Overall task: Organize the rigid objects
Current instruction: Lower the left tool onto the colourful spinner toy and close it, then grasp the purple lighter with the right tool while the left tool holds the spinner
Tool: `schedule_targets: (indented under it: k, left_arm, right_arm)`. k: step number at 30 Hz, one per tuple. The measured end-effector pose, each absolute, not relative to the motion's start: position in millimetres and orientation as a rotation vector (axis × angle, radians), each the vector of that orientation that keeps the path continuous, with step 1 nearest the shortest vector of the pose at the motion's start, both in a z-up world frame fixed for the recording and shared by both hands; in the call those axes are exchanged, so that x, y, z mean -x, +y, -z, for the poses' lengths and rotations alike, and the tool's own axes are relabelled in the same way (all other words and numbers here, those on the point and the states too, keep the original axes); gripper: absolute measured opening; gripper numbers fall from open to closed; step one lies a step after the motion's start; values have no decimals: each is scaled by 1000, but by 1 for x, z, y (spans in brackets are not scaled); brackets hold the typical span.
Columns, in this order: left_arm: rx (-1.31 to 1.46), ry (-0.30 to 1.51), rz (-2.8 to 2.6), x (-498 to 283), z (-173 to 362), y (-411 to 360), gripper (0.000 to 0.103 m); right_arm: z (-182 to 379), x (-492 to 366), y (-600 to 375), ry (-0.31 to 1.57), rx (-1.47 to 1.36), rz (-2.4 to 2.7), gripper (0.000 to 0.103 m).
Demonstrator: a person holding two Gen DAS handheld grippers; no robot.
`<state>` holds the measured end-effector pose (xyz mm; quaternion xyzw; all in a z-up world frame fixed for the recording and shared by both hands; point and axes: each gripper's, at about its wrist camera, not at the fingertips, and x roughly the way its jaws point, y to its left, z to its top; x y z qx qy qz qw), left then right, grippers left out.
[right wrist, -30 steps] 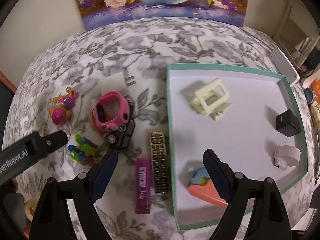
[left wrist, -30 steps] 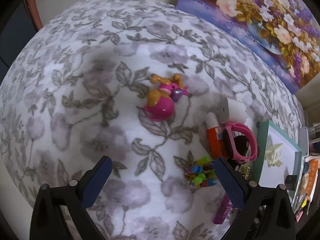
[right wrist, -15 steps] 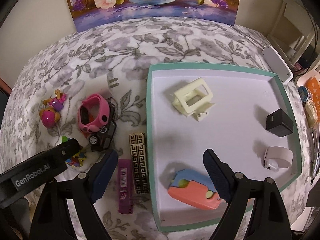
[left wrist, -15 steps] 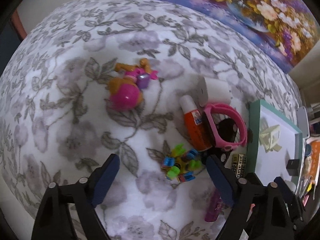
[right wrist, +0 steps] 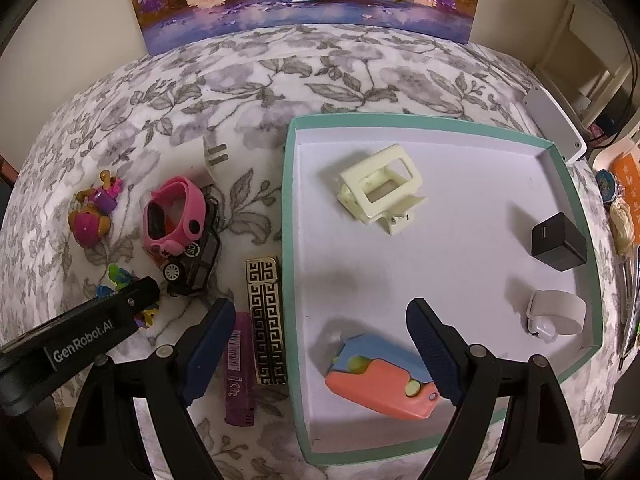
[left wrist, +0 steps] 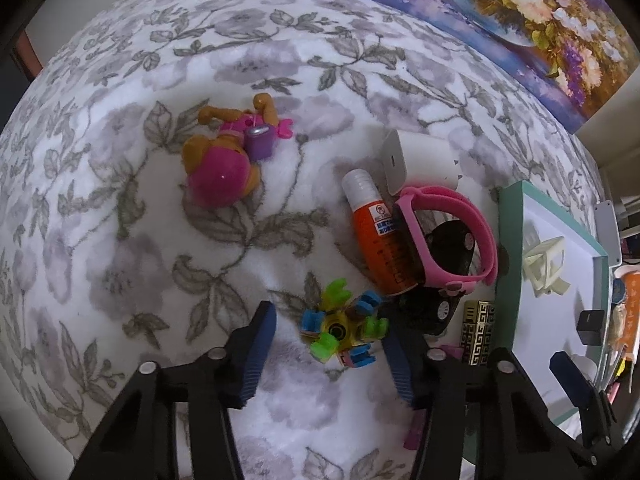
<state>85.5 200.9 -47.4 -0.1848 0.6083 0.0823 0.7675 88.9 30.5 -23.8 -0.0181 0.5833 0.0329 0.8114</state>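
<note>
Both fisheye views were lit by soft, warm indoor light, moderately bright at the centre and falling to black in the corners of each frame. Straight edges bowed strongly toward the borders; the teal-rimmed tray curved visibly. In the right wrist view a faint grey shadow smudged the tray floor just below the frame's centre, and the objects in the tray cast short soft shadows toward the left. The left wrist view was slightly softer, with mild blur on the multicoloured toy near the lower centre. A small glare spot sat on the pink figure. Colours looked slightly washed.
</note>
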Motion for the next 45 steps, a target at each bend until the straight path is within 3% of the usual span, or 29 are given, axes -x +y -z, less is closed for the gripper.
schedule_targets:
  k: [2,5,13,21,45]
  left_arm:
    - [404,1325,-174,-84,48,201,52]
    - [414,1323,-158,-83,48,199,41]
    - [425,1326,-192,-74,44,216,41]
    - [432,1310,-256,-51,35,244,41]
    - [479,1344,-228,-24,40,255,41]
  right_arm:
    - [24,-89,30,1247,33,-72,88]
    - [21,-89,30,1238,22,-82,88]
    - [10,-82,41,1220,-42,-202,87]
    - [15,-71,55,1264,-36,-286,60]
    - [47,-60,75,1383,60,-308,31]
